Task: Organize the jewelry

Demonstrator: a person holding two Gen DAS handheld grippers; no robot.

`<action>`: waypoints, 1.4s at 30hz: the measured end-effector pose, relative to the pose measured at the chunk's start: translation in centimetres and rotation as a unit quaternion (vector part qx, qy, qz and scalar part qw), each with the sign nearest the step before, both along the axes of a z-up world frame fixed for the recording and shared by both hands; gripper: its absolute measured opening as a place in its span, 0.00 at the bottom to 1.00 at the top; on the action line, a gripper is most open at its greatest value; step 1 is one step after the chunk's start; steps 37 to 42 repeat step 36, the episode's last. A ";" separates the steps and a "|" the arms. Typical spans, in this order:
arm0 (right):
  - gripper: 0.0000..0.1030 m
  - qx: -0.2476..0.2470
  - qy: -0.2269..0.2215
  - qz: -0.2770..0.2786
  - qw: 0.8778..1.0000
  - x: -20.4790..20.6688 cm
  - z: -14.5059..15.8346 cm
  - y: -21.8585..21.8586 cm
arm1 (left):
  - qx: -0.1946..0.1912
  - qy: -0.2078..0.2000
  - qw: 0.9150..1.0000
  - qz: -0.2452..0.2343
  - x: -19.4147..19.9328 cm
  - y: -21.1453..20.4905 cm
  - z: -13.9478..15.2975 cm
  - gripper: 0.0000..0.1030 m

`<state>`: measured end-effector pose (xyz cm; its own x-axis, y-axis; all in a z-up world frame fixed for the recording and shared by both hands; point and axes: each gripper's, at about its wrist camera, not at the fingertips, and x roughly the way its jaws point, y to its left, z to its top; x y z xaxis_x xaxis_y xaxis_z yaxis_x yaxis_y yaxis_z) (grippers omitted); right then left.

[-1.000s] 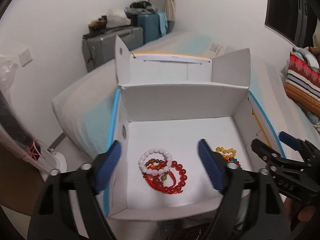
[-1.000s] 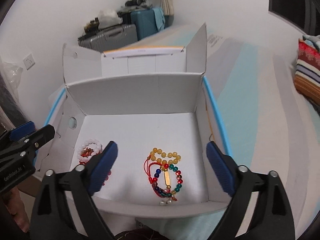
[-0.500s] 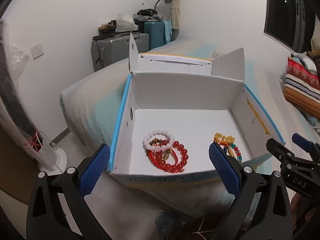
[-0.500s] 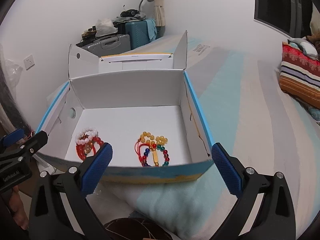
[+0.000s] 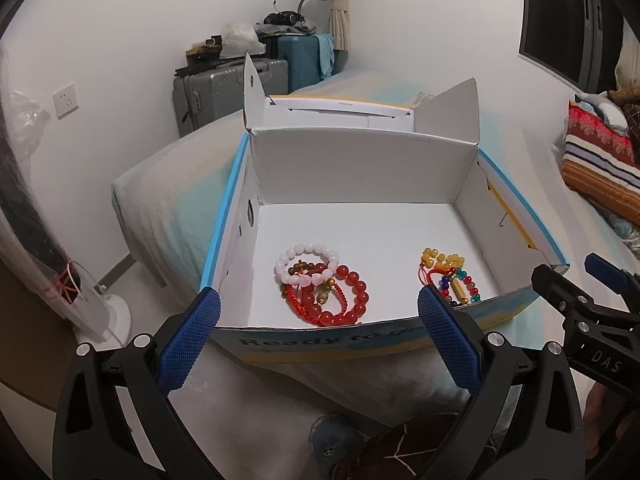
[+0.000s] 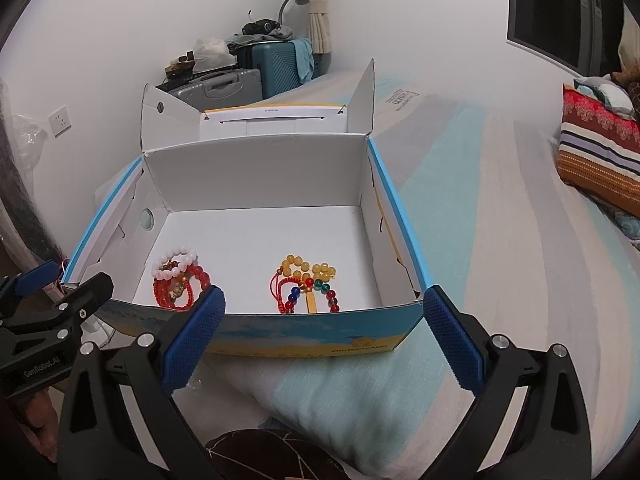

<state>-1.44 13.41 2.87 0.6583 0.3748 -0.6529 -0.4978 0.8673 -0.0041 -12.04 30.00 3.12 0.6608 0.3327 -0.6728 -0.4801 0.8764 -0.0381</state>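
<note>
- At twelve o'clock from both grippers sits the open cardboard box (image 5: 362,168), resting on the bed (image 6: 480,208) with its lid flaps standing up at the far side.
- Since a second ago both grippers have drawn back: they then hung over the box floor, and now their fingertips sit outside the near wall.
- Left gripper (image 5: 318,334) has its fingers spread wide and holds nothing; the red-and-white bracelet pile (image 5: 322,288) lies on the box floor between its fingertips, toward twelve o'clock.
- Right gripper (image 6: 322,330) is likewise spread wide and empty; the yellow and multicoloured bracelet pile (image 6: 306,286) lies at its twelve o'clock, just behind the near wall.
- Both piles lie where they did a second ago, well apart from each other, one at the left of the floor and one toward the right.
- Nothing was lifted out in the retreat, so both piles remain in the box.
- Judging from this, the jewellery looks sorted into two groups and the task is probably near its end; closing the lid may be what is left, though that is only a guess.
</note>
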 end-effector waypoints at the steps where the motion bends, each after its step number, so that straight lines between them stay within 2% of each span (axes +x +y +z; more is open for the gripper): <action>1: 0.93 0.000 0.001 0.000 1.000 0.0 0.0 0.0 | 0.004 0.003 1.000 0.001 0.1 -0.1 0.0 0.94; 14: 0.93 -0.004 0.007 -0.001 1.000 0.3 -0.3 -0.3 | 0.020 0.007 1.000 0.004 0.5 -0.3 -0.1 0.94; 26: 0.93 -0.005 0.008 -0.003 1.000 0.3 -0.4 -0.3 | 0.013 0.011 1.000 -0.006 0.5 -0.4 -0.4 0.94; 32: 0.93 -0.005 0.009 -0.003 1.000 0.3 -0.6 -0.2 | -0.003 0.004 1.000 -0.007 0.4 -0.1 -0.2 0.94; 42: 0.93 -0.004 0.009 -0.004 1.000 0.3 -0.6 -0.2 | -0.002 0.001 1.000 -0.005 0.1 -0.2 0.0 0.94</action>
